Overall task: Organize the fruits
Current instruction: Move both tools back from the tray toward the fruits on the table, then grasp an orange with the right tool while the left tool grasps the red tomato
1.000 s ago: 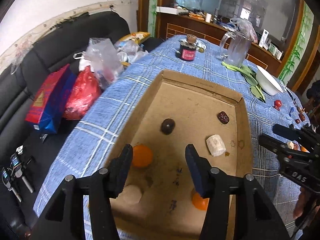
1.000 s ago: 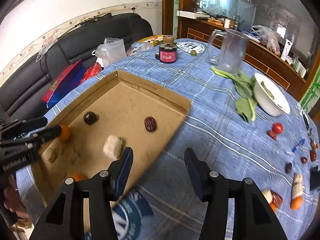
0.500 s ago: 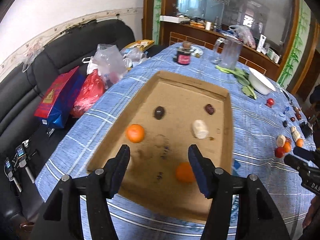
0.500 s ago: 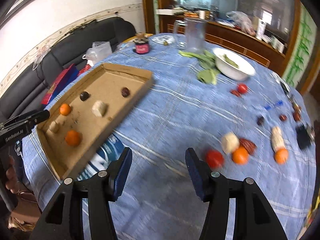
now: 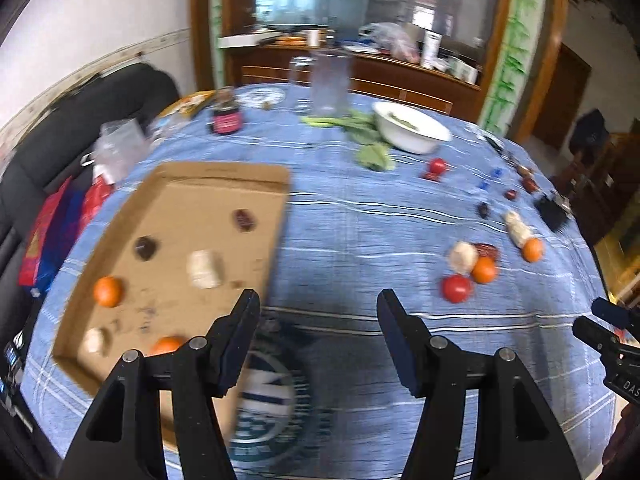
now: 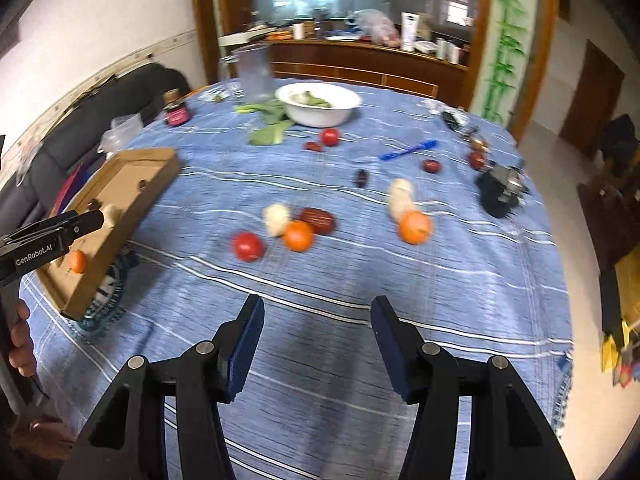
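Note:
A shallow cardboard tray (image 5: 224, 172) lies on the left of the blue table and holds two oranges (image 5: 107, 290), dark dates (image 5: 244, 219) and pale pieces (image 5: 204, 269). Loose fruit lies to the right: a red tomato (image 6: 248, 246), an orange (image 6: 298, 235), a pale piece (image 6: 276, 218), a dark date (image 6: 317, 219) and another orange (image 6: 415, 227). My left gripper (image 5: 318, 312) is open and empty above the tray's right edge. My right gripper (image 6: 316, 320) is open and empty, short of the loose fruit.
A white bowl (image 6: 320, 105) with greens, leafy stalks (image 6: 267, 133), a clear jug (image 6: 253, 69) and a dark jar (image 6: 176, 112) stand at the far side. A blue spoon (image 6: 408, 150), small red fruits and a black object (image 6: 500, 192) lie at right. A sofa with bags sits left.
Both grippers have pulled back and swung right, away from the tray toward the loose fruit. Both stayed open and empty.

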{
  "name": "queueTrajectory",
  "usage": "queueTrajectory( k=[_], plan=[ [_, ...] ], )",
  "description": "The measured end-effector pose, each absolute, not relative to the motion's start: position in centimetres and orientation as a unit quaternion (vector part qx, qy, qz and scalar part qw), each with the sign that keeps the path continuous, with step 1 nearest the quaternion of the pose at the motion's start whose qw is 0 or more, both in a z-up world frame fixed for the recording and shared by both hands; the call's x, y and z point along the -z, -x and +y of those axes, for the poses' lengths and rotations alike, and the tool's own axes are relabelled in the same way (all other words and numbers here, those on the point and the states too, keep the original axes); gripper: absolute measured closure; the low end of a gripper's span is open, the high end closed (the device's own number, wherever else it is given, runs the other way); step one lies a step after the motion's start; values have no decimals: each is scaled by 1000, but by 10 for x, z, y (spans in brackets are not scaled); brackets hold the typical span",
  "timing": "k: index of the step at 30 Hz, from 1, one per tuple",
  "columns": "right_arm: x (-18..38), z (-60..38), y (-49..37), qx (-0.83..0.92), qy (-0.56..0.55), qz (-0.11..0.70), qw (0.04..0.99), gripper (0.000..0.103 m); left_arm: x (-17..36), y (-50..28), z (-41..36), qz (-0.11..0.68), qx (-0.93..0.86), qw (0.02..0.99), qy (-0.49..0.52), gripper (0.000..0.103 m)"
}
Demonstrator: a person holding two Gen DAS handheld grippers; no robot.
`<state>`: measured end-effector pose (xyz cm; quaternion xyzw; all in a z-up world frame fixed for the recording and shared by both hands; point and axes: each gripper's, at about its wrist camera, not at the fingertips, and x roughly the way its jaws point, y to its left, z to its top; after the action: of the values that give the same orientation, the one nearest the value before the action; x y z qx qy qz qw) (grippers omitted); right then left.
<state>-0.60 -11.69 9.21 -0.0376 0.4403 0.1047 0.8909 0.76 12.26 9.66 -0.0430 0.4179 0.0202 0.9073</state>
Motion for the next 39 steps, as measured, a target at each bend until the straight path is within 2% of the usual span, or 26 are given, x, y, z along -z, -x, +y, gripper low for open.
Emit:
queueTrajectory(
  k=[6, 20, 33, 36, 39],
  plan=[
    [-86, -152, 6, -97, 16, 432, 896, 44, -98, -8, 83, 416, -1, 909, 7, 43],
    [-63, -166, -65, -120, 53, 413, 901, 44, -84, 5, 86, 445, -22, 895, -18, 41],
    [-15, -191, -133, -118, 28, 472, 873, 44, -69, -33, 48, 470, 25, 882, -24, 38],
    [-11, -190, -137, -115, 31, 477, 871, 64, -62, -46, 34, 473, 38, 880, -23, 38],
    [-12, -190, -136, -119, 32, 475, 872, 64, -52, -63, 26, 486, 51, 872, -9, 38]
  ],
)
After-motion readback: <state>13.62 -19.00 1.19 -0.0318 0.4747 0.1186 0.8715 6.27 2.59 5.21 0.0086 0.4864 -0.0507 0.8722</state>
